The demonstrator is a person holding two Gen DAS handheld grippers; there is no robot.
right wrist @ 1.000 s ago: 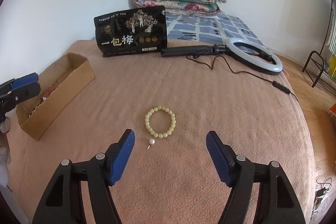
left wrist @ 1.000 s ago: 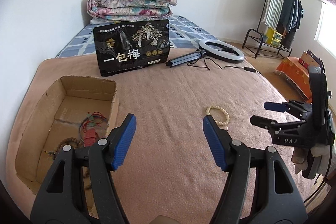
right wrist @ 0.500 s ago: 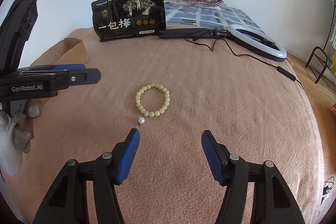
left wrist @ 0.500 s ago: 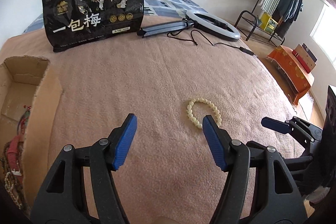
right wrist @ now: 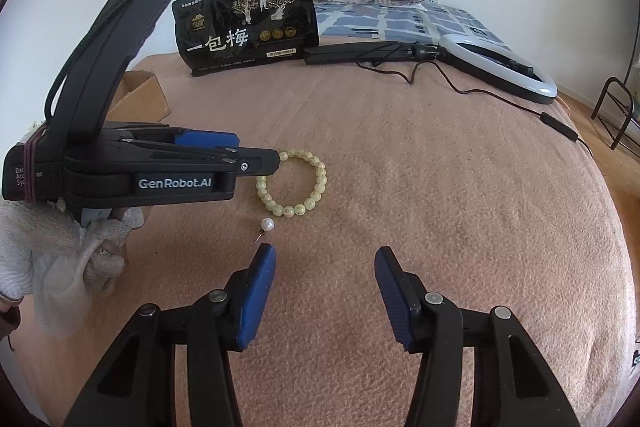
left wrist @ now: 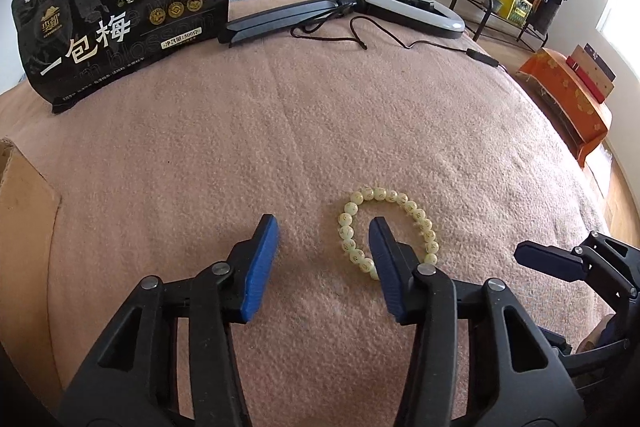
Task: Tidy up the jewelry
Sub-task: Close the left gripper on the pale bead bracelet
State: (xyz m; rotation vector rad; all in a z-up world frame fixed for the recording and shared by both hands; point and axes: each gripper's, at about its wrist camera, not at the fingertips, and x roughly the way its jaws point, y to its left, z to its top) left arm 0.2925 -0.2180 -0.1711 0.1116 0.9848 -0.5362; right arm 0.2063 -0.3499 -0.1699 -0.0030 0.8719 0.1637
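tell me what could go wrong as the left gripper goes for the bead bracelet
One finger of the left gripper sits inside the bracelet loop and the other well outside, so closing may catch only one side and drag the beads across the blanket. The pearl earring lies loose just beside the bracelet and might get knocked away.

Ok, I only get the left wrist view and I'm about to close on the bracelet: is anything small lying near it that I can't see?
Observer: Yes. A loose pearl on a pin lies on the blanket just beside the bracelet, not touching it.
Operator: Is the right tool on it?
Observer: No. The right tool is open, with the pearl just ahead of its left fingertip, untouched.
Operator: And the box?
Observer: From the right wrist view, the cardboard box sits beyond the left tool, open side up.
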